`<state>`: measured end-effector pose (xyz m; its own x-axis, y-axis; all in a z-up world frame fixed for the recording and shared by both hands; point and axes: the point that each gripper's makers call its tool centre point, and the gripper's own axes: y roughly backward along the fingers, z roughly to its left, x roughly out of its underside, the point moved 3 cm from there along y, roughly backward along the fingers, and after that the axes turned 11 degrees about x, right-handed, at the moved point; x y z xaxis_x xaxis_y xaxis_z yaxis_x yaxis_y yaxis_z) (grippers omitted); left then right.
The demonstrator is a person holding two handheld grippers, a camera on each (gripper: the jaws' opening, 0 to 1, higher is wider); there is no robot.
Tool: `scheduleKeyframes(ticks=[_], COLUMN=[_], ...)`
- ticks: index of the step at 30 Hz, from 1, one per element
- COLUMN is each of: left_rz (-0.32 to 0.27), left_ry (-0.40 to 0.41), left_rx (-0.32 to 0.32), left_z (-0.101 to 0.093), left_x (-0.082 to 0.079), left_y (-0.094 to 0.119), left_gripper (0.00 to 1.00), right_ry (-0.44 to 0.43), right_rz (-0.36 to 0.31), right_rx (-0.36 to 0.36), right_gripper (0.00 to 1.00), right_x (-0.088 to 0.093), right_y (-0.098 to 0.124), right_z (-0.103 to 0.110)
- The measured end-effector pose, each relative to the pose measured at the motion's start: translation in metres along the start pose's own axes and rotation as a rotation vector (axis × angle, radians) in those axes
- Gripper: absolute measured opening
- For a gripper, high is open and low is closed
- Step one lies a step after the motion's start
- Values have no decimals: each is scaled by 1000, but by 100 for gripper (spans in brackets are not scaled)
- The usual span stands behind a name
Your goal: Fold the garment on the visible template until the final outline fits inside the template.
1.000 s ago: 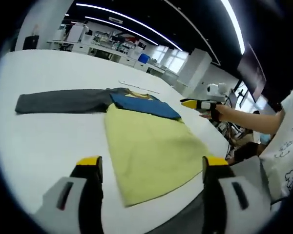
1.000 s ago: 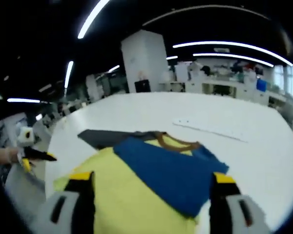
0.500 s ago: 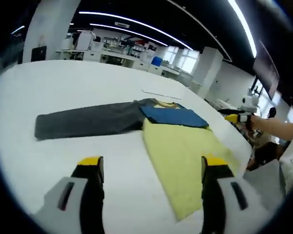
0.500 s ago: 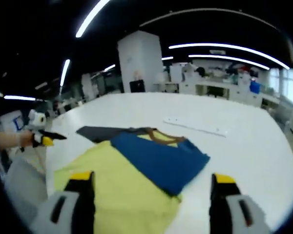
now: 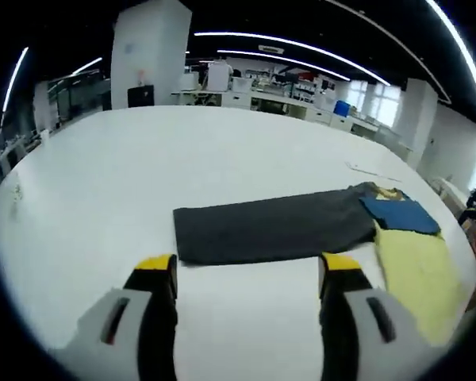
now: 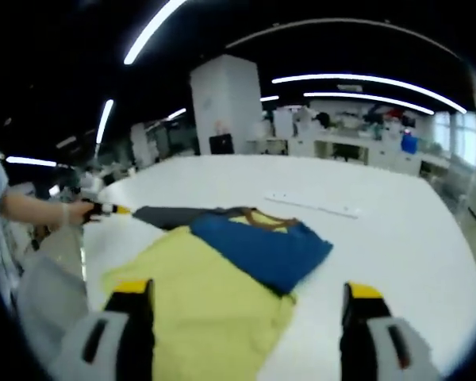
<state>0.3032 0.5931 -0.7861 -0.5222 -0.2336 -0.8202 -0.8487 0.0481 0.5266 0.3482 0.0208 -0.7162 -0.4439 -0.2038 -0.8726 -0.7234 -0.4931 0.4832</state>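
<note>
The long-sleeved garment, with its pale yellow cloth body (image 6: 210,298), a blue sleeve (image 6: 258,250) already folded across the chest and a dark grey sleeve (image 5: 274,232) stretched out flat to one side, lies on the broad white table (image 5: 143,167), the brown-trimmed collar (image 6: 270,220) pointing away from the right gripper. I cannot make out a marked template outline on the tabletop, so whether the body sits inside it is unclear. The left gripper (image 5: 246,305) hovers just short of the grey sleeve's cuff end, its yellow-tipped jaws spread wide and holding nothing; the right gripper (image 6: 242,313) hangs over the yellow hem, jaws likewise wide apart and empty. The grey sleeve looks like the next part to fold in, and that is where trouble could start: a pinch that catches only the top layer, or closes short of the cuff, would let the sleeve slide back out. Dragging the sleeve rather than lifting it could tug the shoulder and skew the body, and might pull the blue sleeve out of its fold. A long limp sleeve also tends to bunch or twist when carried over, leaving an edge sticking past the outline. The thin white strip (image 6: 313,205) beyond the collar lies well apart and seems no hazard
</note>
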Motion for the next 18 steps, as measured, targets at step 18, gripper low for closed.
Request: scheduleKeyframes(ticks=[18], left_rz=[5], left_ry=[74], left_rx=[-136], left_z=[57], left_x=[7], left_y=[-30], left_gripper=[31], right_ry=[-18], right_rz=[19], right_rx=[41], right_gripper=[99], right_x=[15], right_y=[22], right_z=[-6])
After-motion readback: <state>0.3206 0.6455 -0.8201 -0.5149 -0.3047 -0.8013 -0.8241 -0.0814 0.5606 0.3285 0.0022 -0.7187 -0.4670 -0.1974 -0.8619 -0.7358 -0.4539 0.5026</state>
